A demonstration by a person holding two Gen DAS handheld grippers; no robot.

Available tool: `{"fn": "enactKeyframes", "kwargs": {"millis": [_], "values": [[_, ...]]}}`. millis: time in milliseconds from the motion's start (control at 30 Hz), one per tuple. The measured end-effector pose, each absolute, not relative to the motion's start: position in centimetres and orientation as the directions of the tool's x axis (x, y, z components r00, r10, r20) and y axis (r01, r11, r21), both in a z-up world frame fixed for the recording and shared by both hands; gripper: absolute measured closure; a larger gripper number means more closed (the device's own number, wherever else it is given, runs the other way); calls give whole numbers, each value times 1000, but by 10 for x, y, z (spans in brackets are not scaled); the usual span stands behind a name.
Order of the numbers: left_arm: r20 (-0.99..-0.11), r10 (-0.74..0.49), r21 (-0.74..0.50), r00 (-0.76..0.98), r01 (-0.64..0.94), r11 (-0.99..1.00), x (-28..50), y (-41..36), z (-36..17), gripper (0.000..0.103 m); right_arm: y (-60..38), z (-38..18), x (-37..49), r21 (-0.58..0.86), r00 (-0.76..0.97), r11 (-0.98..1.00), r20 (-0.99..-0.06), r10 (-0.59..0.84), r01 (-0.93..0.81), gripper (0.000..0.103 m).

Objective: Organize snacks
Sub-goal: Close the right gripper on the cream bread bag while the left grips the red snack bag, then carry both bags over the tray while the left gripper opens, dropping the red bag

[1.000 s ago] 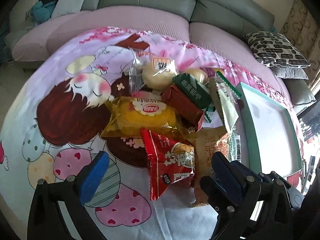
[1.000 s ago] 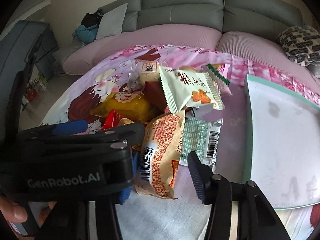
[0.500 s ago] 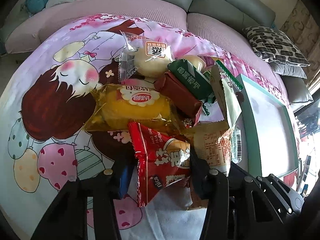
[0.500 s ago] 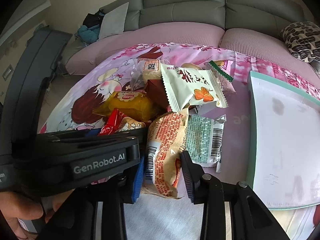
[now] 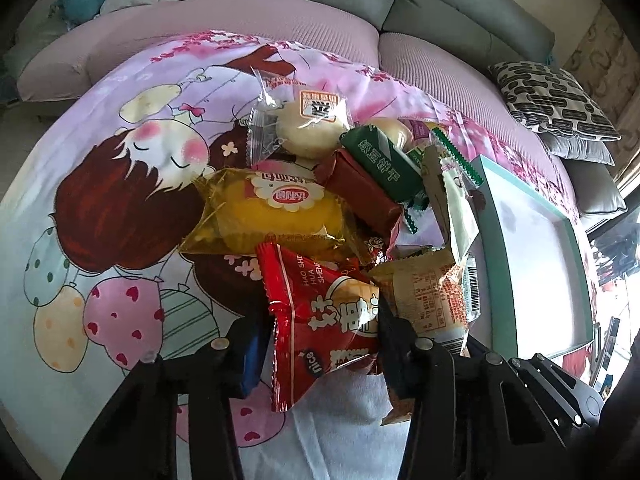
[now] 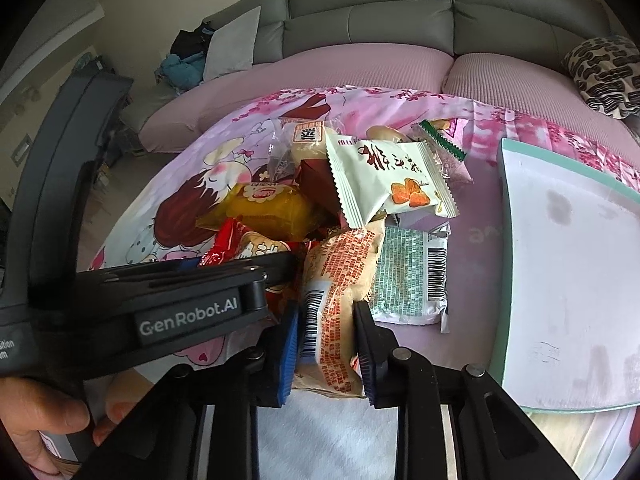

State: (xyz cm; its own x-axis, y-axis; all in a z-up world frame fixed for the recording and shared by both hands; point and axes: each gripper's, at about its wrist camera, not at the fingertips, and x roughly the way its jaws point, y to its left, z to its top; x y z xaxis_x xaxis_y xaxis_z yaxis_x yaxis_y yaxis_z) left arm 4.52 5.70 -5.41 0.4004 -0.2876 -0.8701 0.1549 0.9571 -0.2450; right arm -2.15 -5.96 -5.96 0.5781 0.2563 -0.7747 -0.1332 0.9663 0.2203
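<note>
A pile of snack packets lies on a cartoon-print cloth [image 5: 120,184]. My left gripper [image 5: 320,336] is shut on a red packet [image 5: 320,312] at the pile's near edge. My right gripper [image 6: 326,344] is shut on an orange-printed tan packet [image 6: 340,276] beside it; that packet also shows in the left wrist view [image 5: 432,300]. Behind lie a yellow cake packet [image 5: 272,212], a dark red bar [image 5: 360,192], a green bar [image 5: 380,160], a round white bun [image 5: 312,120] and a pale packet with orange fruit print [image 6: 384,176]. The left gripper's body [image 6: 160,300] crosses the right wrist view.
A teal-rimmed white tray [image 6: 505,280] lies to the right of the pile, also in the left wrist view [image 5: 492,240]. A green-printed packet with a barcode [image 6: 412,276] lies between pile and tray. A grey sofa [image 6: 400,12] with patterned cushions [image 5: 552,100] stands behind.
Both grippers moved forward onto the pile and closed, the left on the red packet, the right on the tan packet.
</note>
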Motion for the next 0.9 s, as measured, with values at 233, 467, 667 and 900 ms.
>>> {"fn": "enactKeyframes", "kwargs": {"millis": [233, 467, 667, 900], "values": [[-857, -285, -242, 430, 152, 958, 36, 57, -40, 55, -67, -49, -28, 239, 597, 962, -755, 271, -133, 75], [-843, -278, -240, 460, 140, 961, 25, 57, -23, 56, -76, -41, -36, 262, 613, 957, -738, 282, -124, 75], [-832, -265, -236, 488, 121, 964, 14, 62, -2, 56, -82, -29, -44, 285, 639, 950, -708, 300, -130, 75], [-785, -266, -233, 559, 132, 964, 6, 66, 34, 56, -86, -5, -56, 304, 694, 940, -645, 320, -151, 75]]}}
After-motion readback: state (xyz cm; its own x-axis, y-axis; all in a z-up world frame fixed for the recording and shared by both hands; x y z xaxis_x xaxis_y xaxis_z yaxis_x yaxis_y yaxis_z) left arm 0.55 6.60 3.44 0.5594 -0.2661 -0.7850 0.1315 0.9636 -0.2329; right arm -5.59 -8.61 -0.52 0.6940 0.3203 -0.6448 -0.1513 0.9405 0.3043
